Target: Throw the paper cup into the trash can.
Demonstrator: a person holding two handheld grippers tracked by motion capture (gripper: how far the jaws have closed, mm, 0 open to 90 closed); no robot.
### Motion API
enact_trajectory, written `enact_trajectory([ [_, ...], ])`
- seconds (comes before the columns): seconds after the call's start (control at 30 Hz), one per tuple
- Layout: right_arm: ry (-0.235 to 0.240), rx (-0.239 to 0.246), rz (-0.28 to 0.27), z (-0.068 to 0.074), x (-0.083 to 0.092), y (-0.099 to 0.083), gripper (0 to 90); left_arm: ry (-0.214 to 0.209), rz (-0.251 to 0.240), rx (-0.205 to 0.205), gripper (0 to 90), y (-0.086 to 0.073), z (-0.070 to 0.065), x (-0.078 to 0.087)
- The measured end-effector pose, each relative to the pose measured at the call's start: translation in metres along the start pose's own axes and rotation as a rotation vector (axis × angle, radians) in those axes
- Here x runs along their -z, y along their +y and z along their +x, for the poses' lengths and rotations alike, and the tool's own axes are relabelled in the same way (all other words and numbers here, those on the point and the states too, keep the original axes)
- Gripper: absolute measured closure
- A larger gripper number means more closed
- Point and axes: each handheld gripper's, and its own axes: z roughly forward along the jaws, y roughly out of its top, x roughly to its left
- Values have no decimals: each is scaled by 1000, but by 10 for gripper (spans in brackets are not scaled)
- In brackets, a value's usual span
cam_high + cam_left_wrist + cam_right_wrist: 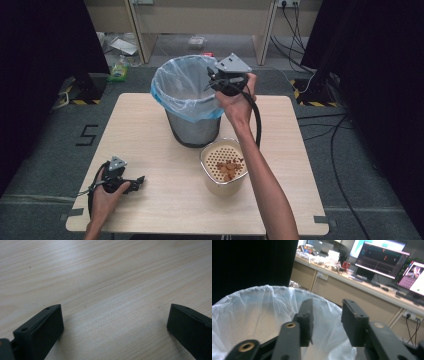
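Near the table's [165, 200] front left corner lay the left gripper [136, 182], jaws spread wide over bare wood, gripping nothing. Above the lined bin's [192, 107] right rim, toward the far edge, hung the right gripper [325, 320], jaws partly parted, empty. Before the bin stood the perforated container [223, 167] of brown scraps.
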Motion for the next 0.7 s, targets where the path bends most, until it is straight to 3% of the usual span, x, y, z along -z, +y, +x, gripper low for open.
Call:
enact_trajectory([
  [0.2, -17, -58, 61, -21, 17, -12, 431, 0, 0, -1, 0, 0, 0, 0],
  [0.33, -26, -76, 81, -36, 32, -25, 395, 1, -1, -1, 0, 0, 0, 0],
  [0.7, -51, -117, 108, -58, 60, -56, 370, 1, 0, -2, 0, 0, 0, 0],
])
